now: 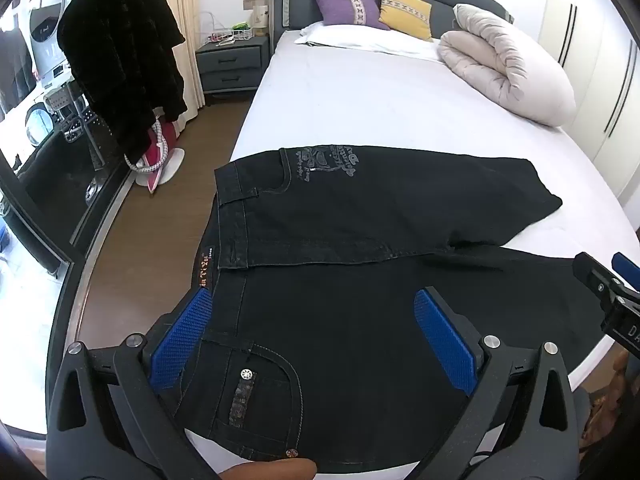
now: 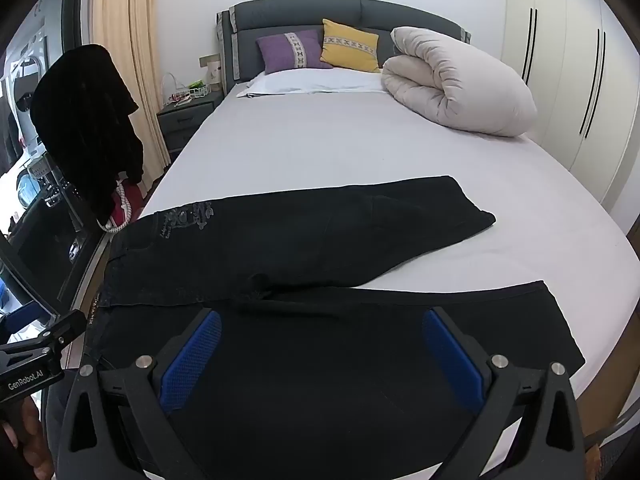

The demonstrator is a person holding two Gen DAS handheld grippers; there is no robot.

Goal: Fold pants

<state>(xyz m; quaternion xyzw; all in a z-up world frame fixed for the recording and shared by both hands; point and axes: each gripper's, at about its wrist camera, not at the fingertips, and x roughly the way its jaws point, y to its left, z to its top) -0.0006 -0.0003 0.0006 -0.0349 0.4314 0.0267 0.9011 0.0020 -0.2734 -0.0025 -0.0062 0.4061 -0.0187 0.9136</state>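
Both grippers, left gripper [image 1: 314, 332] and right gripper [image 2: 322, 350], were wide apart above the black pants [image 1: 360, 216], which lay spread flat on the bed [image 1: 360, 100], ready for me to fold.

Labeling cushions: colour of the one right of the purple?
Yellow cushion, with a pale patterned band; clearest in the right wrist view.

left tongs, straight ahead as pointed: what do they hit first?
Likely the black pants lying on the bed. The open left tongs point down at the near leg by the waistband; depth is unclear.
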